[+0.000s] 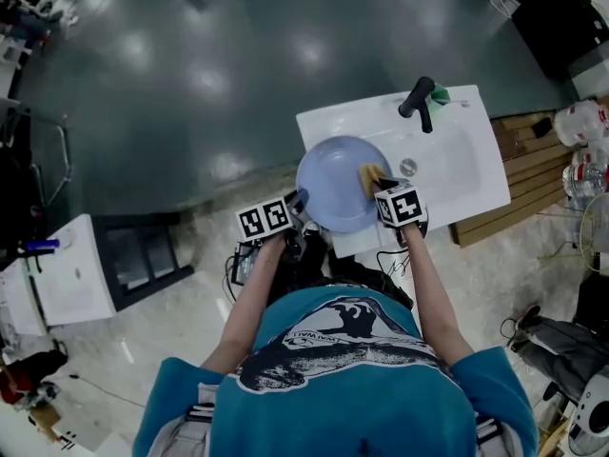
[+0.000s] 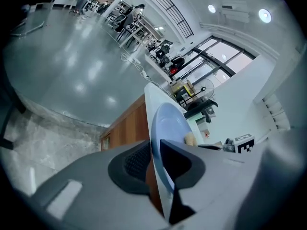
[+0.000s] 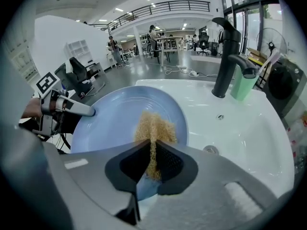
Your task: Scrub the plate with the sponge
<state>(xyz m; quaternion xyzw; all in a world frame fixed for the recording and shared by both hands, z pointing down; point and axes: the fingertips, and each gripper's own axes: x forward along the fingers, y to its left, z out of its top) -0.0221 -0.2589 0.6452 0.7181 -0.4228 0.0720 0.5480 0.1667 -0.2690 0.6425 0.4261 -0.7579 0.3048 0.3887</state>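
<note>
Plate [image 1: 333, 184] sits mid-frame in the head view, hanging over the white sink's [image 1: 466, 174] left edge. Left gripper [image 2: 154, 163] is clamped on its rim. Right gripper [image 3: 152, 161] squeezes the sponge [image 3: 154, 126] against the plate, and the sponge's lower end is buried between the pads.

right claw [image 3: 152, 164]: jaws pinched on tan sponge [image 3: 154, 128] | sponge: pressed on blue plate [image 3: 115, 119], right of its middle | left claw [image 3: 88, 111]: at plate's left rim | plate: over white sink [image 3: 240, 128] | behind basin: black faucet [image 3: 228, 56], green container [image 3: 242, 87] just beside it
</note>
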